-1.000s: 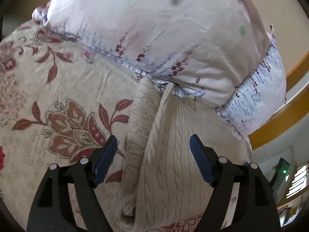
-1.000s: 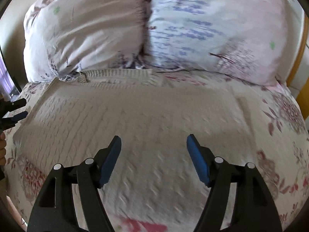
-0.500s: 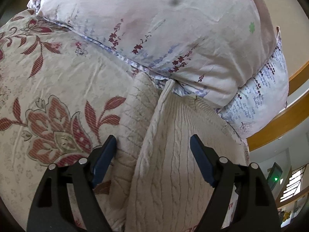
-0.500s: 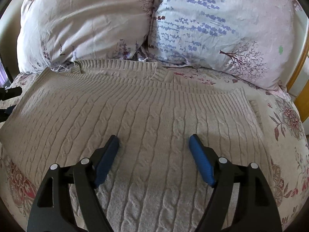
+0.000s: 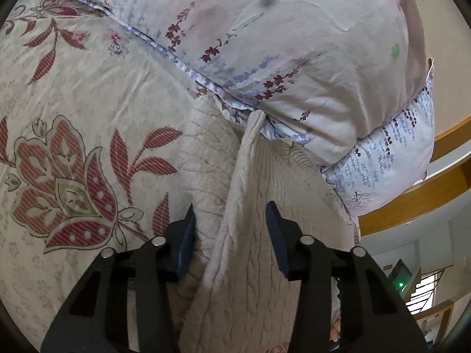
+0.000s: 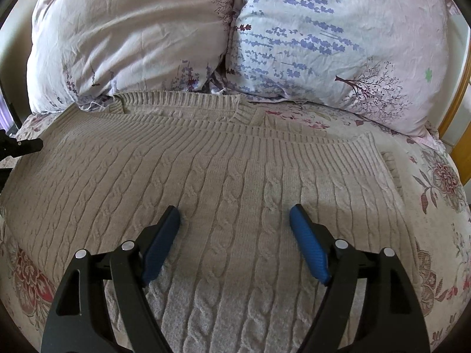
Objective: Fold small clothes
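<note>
Left wrist, no readable writing, sweater [image 5: 259, 259]

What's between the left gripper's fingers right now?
In the left wrist view, the raised edge of the beige cable-knit sweater runs between the left gripper fingers; its jaws are closing, pads not yet pressing.

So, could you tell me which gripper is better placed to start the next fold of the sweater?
Left: the left gripper is closing around the sweater's raised side edge. The right gripper is open over the flat middle.

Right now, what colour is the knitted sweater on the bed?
Beige, with a cable-knit pattern; the sweater shows best in the right wrist view.
</note>
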